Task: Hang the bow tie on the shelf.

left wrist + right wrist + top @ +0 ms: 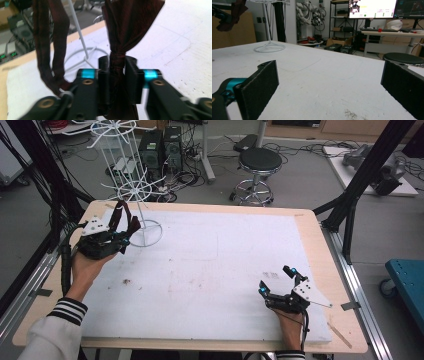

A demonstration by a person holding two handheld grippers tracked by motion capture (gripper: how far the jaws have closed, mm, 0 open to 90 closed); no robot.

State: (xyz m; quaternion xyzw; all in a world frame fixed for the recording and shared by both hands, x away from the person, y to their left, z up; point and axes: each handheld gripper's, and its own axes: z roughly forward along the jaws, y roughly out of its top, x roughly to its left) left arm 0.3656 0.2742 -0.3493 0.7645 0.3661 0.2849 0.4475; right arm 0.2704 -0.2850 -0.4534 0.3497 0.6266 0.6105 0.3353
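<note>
1. A wooden table (320, 245) carried a large white foam sheet (215, 275) that covered most of its top; faint scuffs and a few dark specks marked the sheet.
2. A tall white wire rack (131, 180) stood at the far left corner of the sheet on a round wire base, its thin pole rising to rings of spokes. In the right gripper view the same rack (269, 37) showed far off across the sheet.
3. A black round stool (258, 167) stood on the floor beyond the table, well apart from it.
4. The left gripper (122, 227) was lifted off the sheet in the person's left hand (86, 267), just beside the rack's pole and above its base.
5. Its jaws were clamped on the knot of a dark red bow tie (117, 62), which was held in the air; the fabric fanned out above the jaws, and the strap hung in a loop at the left of that view.
6. The right gripper (276, 279) rested low on the sheet near its right front corner, well apart from the rack, with its jaws spread wide and nothing between them.
</note>
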